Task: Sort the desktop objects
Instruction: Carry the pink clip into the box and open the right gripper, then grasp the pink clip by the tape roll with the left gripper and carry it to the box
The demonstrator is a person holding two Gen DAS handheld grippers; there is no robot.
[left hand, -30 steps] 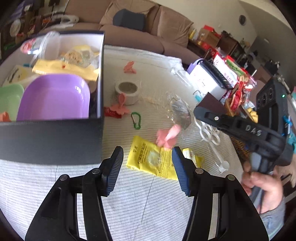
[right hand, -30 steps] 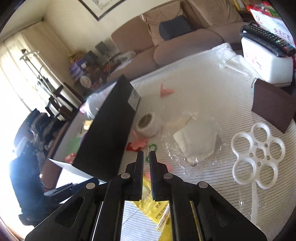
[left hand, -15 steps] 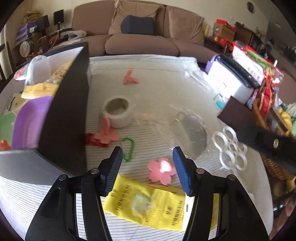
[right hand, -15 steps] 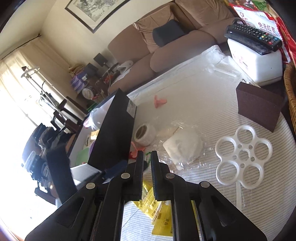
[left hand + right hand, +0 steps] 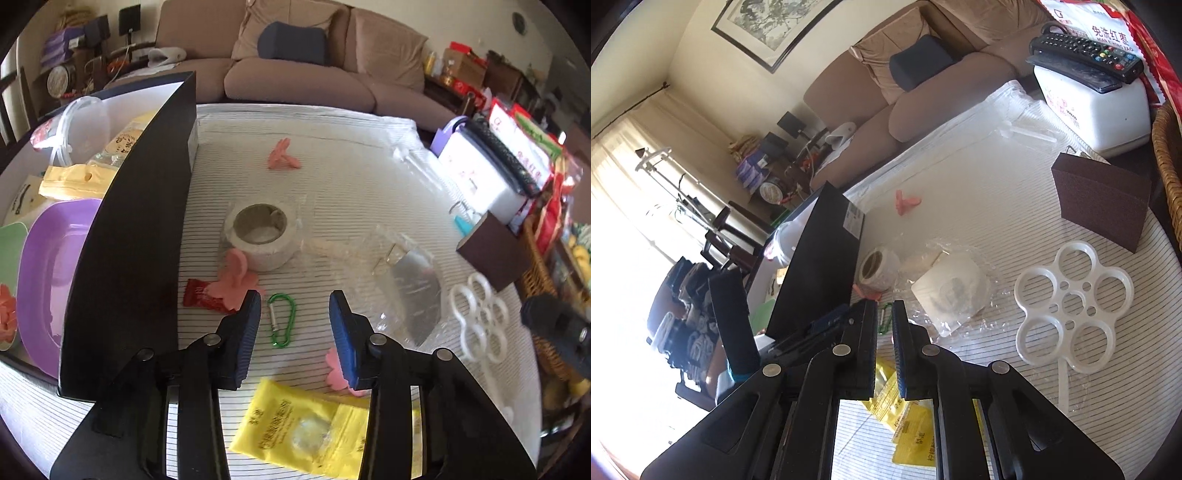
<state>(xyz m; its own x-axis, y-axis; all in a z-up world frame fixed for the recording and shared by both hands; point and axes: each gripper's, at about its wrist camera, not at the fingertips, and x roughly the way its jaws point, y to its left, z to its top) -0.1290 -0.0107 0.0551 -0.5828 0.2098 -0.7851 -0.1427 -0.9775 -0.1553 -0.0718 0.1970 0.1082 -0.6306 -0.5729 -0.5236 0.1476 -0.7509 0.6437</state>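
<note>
Our left tool [image 5: 293, 325], jaws partly open and just narrowed around nothing, hovers over the green carabiner [image 5: 282, 319] lying flat on the striped surface [image 5: 351, 177]; we judge it light, stiff and slick, best pinched across its long sides.

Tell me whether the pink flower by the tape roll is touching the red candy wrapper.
Touching. The left wrist view shows the pink flower lying over the right end of the red candy wrapper, no gap between.
</note>
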